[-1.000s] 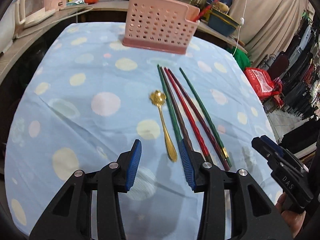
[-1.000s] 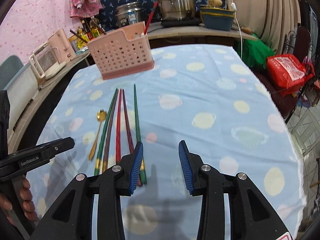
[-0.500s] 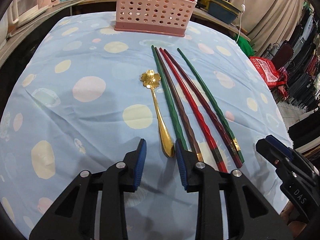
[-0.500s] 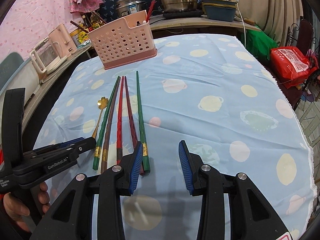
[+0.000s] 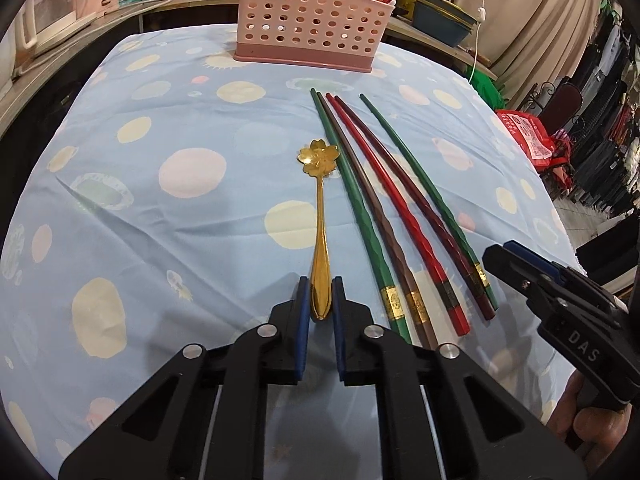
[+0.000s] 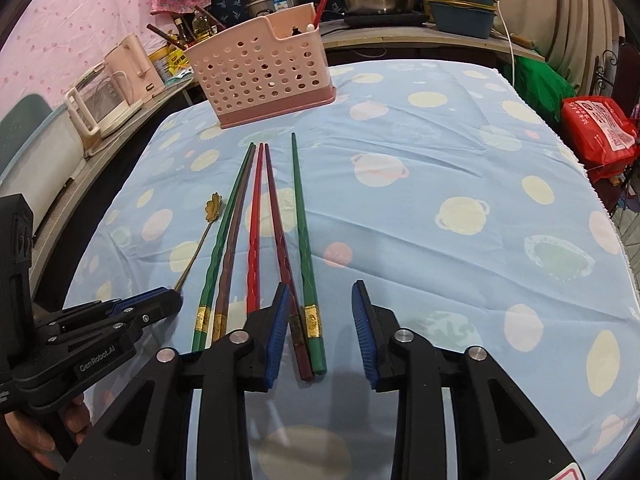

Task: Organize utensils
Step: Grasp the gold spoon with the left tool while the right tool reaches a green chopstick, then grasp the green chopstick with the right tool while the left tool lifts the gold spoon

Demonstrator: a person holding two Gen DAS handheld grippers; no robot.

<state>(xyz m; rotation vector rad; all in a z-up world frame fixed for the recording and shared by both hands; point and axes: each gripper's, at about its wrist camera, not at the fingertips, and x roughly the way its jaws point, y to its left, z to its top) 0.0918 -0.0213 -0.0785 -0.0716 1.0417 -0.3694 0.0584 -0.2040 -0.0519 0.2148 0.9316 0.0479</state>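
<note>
While my left claw [image 5: 320,300] closes around the tail of the gold spoon [image 5: 319,220], I cannot confirm that the pads already press on it; the handle end sits between the blue pads with a sliver of gap showing on each side. The spoon lies flat on the desk [image 5: 160,240], its handle end towards the near edge and its flower-shaped bowl pointing at the pink basket [image 5: 312,16] at the far edge.

Handling assessment: the spoon looks like thin polished metal, so I judge it light, rigid and slippery. The handle widens near its tail, which is the best purchase; a hold further up the narrow stem would likely let it swivel. Lying flush on soft cloth, it may slide or tip as the pads meet.

My right claw [image 6: 320,332] is also closing, its jaws moderately apart. The gold-banded butts of the dark red chopstick [image 6: 280,248] and the outer green chopstick [image 6: 302,220] lie between its pads, untouched on the right side. Three more chopsticks [image 6: 236,240] lie just beside them, parallel, tips towards the basket.

I judge the chopsticks to be stiff, light lacquered sticks with faceted shafts; the squared butt gives a flat face to pinch, though a single end-hold leaves a long lever that may droop or rotate.
</note>
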